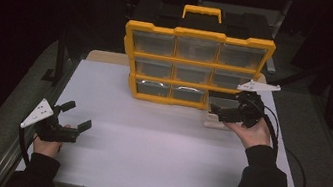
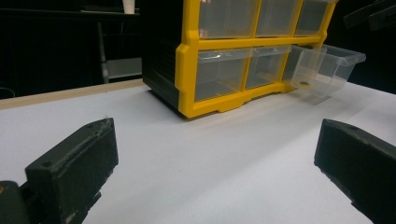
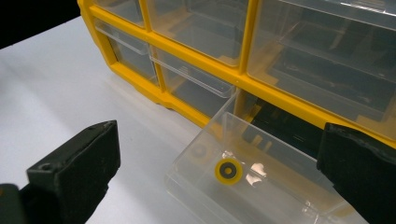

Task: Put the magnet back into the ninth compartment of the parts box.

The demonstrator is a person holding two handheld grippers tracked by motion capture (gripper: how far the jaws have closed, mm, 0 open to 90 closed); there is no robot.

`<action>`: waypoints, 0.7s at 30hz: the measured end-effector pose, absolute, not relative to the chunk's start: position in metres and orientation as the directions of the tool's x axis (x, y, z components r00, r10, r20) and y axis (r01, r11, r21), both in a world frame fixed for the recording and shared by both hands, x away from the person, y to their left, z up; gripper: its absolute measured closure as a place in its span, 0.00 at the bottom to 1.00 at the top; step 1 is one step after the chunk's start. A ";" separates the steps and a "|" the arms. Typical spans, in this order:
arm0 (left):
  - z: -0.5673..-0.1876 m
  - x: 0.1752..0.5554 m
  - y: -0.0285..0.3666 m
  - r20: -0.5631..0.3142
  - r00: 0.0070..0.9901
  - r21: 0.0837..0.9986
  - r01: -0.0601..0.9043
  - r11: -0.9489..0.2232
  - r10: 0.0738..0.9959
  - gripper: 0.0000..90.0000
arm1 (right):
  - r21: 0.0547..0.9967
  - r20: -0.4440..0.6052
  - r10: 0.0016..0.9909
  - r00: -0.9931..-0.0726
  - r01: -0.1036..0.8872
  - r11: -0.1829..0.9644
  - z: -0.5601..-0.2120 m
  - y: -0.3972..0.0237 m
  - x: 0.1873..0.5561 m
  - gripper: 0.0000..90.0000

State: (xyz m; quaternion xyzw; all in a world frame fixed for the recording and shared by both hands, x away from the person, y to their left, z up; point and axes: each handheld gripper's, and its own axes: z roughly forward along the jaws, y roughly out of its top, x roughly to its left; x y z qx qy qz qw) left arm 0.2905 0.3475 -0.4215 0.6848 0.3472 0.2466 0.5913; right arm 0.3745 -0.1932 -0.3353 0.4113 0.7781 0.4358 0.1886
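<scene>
Right gripper: jaws spread wide, empty, poised just above the drawer, likely so a small part could drop clear. Drawer: clear plastic, pulled out of the lowest row, directly below and ahead of the jaws. Washer: yellow ring, dark centre, flat on the drawer floor between the jaws. Beyond: organizer, yellow frame, nine clear bins, upright. Left gripper: open, empty, low over the surface, well off, apparently idle.
</scene>
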 end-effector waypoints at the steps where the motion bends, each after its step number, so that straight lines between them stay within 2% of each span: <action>1: -0.421 0.290 0.348 -0.073 0.637 0.981 0.184 -0.059 0.767 0.00 | 0.835 0.063 0.805 -0.590 0.473 0.281 -0.336 -0.193 0.374 0.00; 21: -0.422 0.291 0.347 -0.072 0.637 0.981 0.186 -0.062 0.768 0.00 | 0.862 0.080 0.776 -0.625 0.435 0.261 -0.352 -0.196 0.350 0.00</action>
